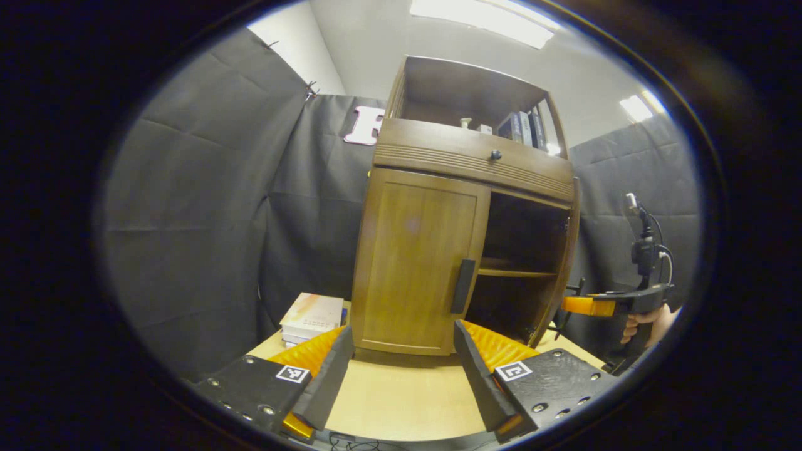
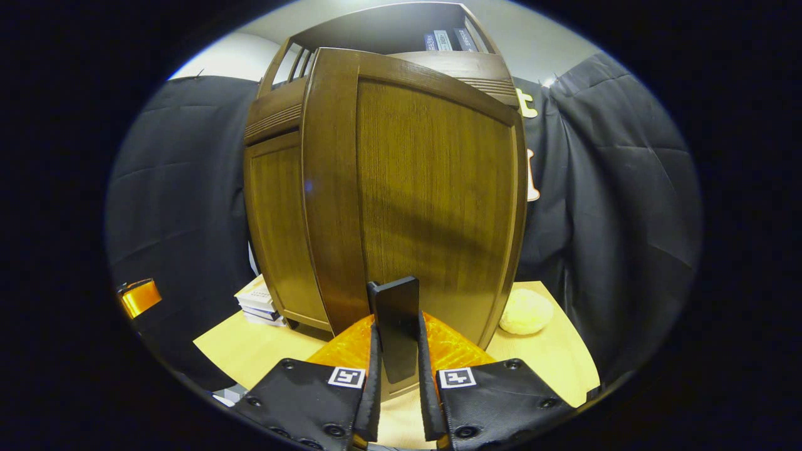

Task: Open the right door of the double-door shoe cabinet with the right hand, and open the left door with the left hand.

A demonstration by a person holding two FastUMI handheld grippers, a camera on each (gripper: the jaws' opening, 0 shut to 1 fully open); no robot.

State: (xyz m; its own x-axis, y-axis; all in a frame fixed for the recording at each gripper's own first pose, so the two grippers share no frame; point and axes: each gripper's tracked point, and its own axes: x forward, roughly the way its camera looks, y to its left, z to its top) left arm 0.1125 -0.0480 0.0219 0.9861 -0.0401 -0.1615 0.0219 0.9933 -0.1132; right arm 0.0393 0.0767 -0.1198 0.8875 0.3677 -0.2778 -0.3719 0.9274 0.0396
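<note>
The brown shoe cabinet [image 1: 438,156] stands on a light wooden table [image 1: 401,394]. Its left door [image 1: 416,263] is closed, with a black vertical handle [image 1: 463,285]. My left gripper [image 1: 401,354] is open low in front of that door, apart from it. The right door [image 2: 432,188] is swung out, and in the left gripper view I see its edge [image 1: 562,269] beside the dark open compartment [image 1: 520,250]. My right gripper [image 2: 396,351] is shut on the right door's black handle [image 2: 395,313]. From the left gripper view the right gripper [image 1: 589,305] is held by a hand [image 1: 651,322].
A stack of books [image 1: 312,316] lies on the table left of the cabinet. A pale round object [image 2: 526,311] rests on the table by the open door. Above the doors are a drawer with a knob [image 1: 495,155] and an open shelf with books [image 1: 517,125].
</note>
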